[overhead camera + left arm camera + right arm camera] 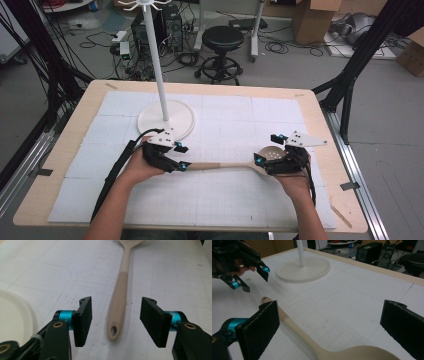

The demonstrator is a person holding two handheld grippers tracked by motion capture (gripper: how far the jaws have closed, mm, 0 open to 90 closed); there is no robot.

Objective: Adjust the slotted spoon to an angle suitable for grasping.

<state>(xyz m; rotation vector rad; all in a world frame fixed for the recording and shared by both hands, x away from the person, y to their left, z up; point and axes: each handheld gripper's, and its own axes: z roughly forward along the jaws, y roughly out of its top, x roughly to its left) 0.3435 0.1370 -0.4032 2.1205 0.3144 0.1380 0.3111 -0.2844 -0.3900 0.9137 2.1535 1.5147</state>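
Lying flat on the white mat (225, 200), a beige slotted spoon (120, 295), handle end seen between the parted, untouching fingers of the left gripper (115, 322), bowl framed by the wide-apart fingers of the right gripper (329, 335), nothing clamped.

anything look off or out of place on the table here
Nothing stands out. The slotted spoon lies flat and whole on the white mat, its handle end between the open left tongs without touching them. The stand is upright on its round base. No spills or damage.
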